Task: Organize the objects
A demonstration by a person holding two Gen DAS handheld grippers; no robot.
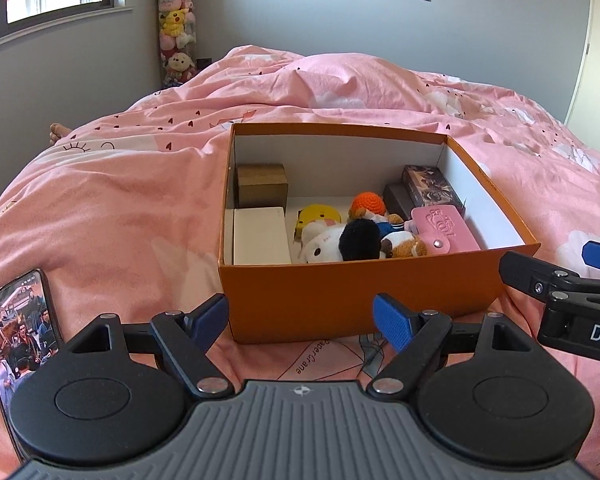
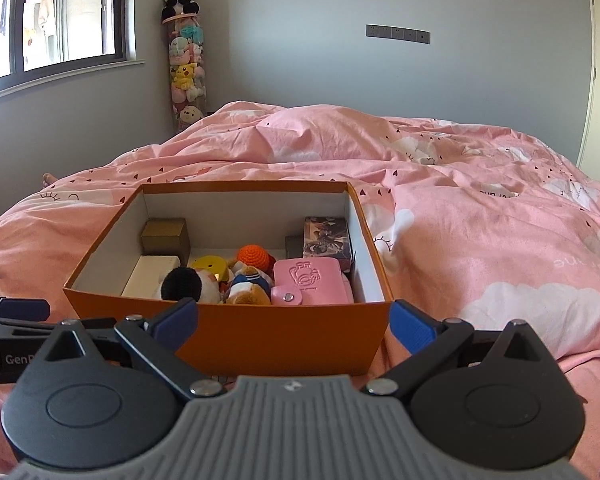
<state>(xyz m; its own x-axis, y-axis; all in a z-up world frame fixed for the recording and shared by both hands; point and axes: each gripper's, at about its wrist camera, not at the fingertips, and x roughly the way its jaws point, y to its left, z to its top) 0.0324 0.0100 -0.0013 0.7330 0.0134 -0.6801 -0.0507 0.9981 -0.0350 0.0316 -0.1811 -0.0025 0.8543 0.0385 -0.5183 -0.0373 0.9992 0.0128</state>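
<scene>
Box [image 1: 340, 300] sits on the pink quilt [image 1: 120, 208], open, orange outside, white inside, just beyond both claws. Left claw [image 1: 302, 322] is spread wide with nothing between its blue pads; right claw [image 2: 294, 326] likewise spread and empty, near the box's right front corner. Contents: brown carton [image 1: 262, 184] far left, white block [image 1: 260, 236] near left, yellow toy [image 1: 318, 216] and orange knit ball [image 1: 370, 204] mid, white-and-black plush [image 1: 340, 242] and a brown-and-white plush [image 1: 404, 244] at the near wall, pink pouch [image 1: 446, 230] near right, 2 dark card boxes [image 1: 428, 186] far right. Phone [image 1: 18, 340] lies on the quilt at near left, outside the box, screen lit. My guess is the sorting is mostly done, with the phone the only loose item in view. Risks: quilt is soft and rumpled, so pushing on the box wall may tilt or slide it; the cardboard wall may buckle if pinched. Plush toys are piled loosely and could snag a pad and drag neighbours out. The phone is thin and flat on fabric, so a pinch may grab quilt instead.
</scene>
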